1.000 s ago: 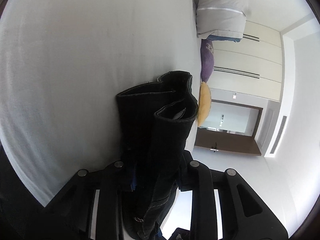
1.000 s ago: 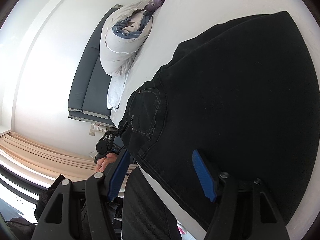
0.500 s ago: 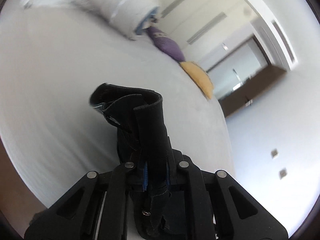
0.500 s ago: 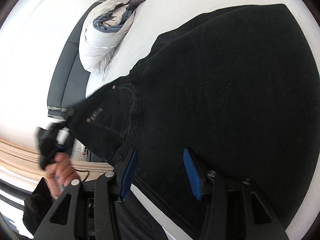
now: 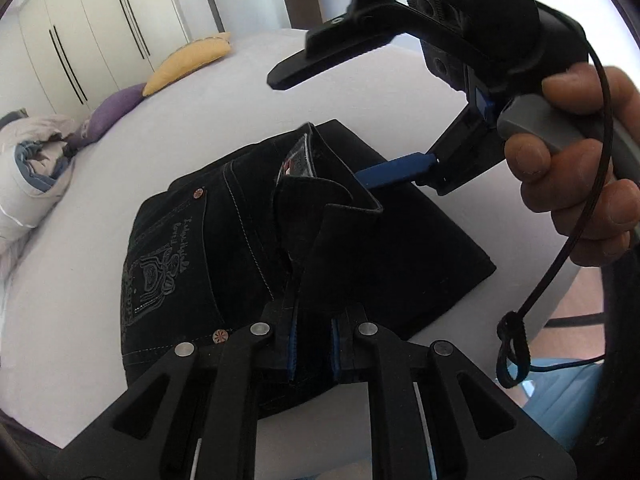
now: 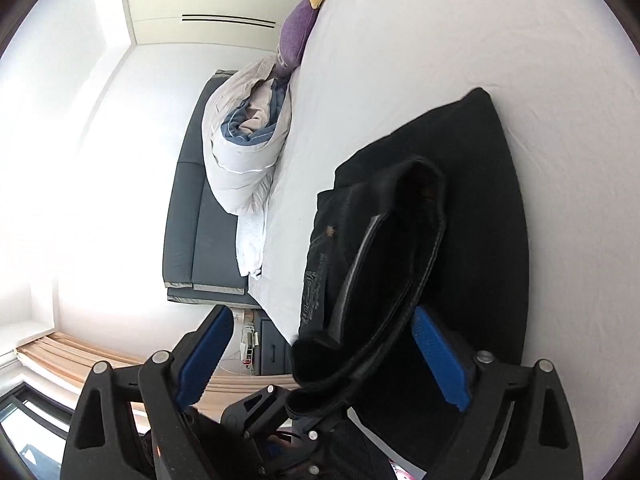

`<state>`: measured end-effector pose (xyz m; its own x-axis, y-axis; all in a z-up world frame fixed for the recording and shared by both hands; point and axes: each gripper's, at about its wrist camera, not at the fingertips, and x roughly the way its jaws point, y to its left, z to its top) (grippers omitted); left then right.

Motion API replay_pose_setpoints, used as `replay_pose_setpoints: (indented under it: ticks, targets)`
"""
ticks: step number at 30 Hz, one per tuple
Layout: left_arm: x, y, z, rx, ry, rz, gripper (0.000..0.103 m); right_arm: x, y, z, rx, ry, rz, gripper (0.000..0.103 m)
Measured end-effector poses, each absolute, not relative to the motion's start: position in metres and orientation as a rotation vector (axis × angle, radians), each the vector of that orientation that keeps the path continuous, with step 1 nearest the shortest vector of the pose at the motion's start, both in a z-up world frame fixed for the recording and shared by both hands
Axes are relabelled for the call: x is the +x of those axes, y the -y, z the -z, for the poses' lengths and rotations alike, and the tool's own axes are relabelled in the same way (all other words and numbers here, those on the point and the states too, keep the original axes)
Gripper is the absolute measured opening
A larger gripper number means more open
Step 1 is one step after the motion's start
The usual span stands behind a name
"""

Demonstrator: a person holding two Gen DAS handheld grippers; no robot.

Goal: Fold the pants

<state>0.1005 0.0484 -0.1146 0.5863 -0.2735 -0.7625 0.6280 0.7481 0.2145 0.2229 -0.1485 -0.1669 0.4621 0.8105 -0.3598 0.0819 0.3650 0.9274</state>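
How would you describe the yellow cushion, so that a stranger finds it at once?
Start at the white bed and look along its far edge, beside the cream wardrobe doors. Three soft things lie there in a row: a rolled grey duvet, a purple cushion, then the yellow cushion. It alone is yellow.

The only lettering in view sits on the back pocket (image 5: pixel 166 258) of the black denim pants (image 5: pixel 240 240), seen from the left wrist camera. Above a grey stitched crest-like emblem runs a line of slanted cursive embroidery, with a shorter word beneath it; the letters are too small and distorted to make out as words. A small woven label (image 5: pixel 294 162) with red and white marks sits inside the waistband, but its print cannot be read. From the right wrist camera the same pocket embroidery (image 6: pixel 314 288) shows only as a grey pattern, illegible.
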Motion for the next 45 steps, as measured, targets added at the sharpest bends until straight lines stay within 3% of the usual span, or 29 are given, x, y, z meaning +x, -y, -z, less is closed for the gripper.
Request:
replay_pose_setpoints:
  ticks: [7,9,10,11,13,14,20,32,36,40,43,44,45]
  targets:
    - [0.088,-0.026,0.123,0.689,-0.693,0.469,0.010,0.230,0.134,0.169,0.980,-1.079,-0.541,0.090]
    - [0.066,-0.030,0.128,0.705,-0.686,0.465,0.010,0.238,0.127,0.165,0.885,-1.103,-0.512,0.077]
    - [0.057,-0.033,0.129,0.703,-0.686,0.463,0.010,0.242,0.122,0.166,0.842,-1.124,-0.501,0.066]
    - [0.060,-0.031,0.131,0.701,-0.687,0.461,0.010,0.246,0.120,0.167,0.801,-1.146,-0.489,0.046]
    - [0.059,-0.027,0.132,0.701,-0.686,0.458,0.010,0.250,0.123,0.169,0.743,-1.176,-0.454,0.019]
    - [0.058,-0.025,0.131,0.705,-0.682,0.462,0.010,0.252,0.126,0.170,0.751,-1.172,-0.456,0.018]
    - [0.058,-0.008,0.123,0.717,-0.627,0.509,0.010,0.241,0.153,0.153,0.766,-1.061,-0.498,0.017]
    - [0.060,-0.006,0.166,0.680,-0.692,0.523,0.011,0.221,0.175,0.195,0.837,-1.058,-0.451,0.016]
    - [0.066,-0.013,0.165,0.671,-0.728,0.526,0.016,0.221,0.179,0.198,0.850,-1.061,-0.442,0.015]
    - [0.104,-0.046,0.137,0.498,-0.859,0.564,0.019,0.218,0.176,0.181,0.759,-1.061,-0.389,0.033]
    - [0.112,-0.085,0.115,0.336,-0.872,0.572,0.040,0.213,0.184,0.174,0.770,-1.059,-0.329,0.038]
    - [0.116,-0.098,0.110,0.290,-0.871,0.563,0.068,0.210,0.188,0.171,0.765,-1.061,-0.295,0.050]
    - [0.120,-0.115,0.104,0.232,-0.862,0.549,0.089,0.207,0.192,0.166,0.752,-1.064,-0.235,0.050]
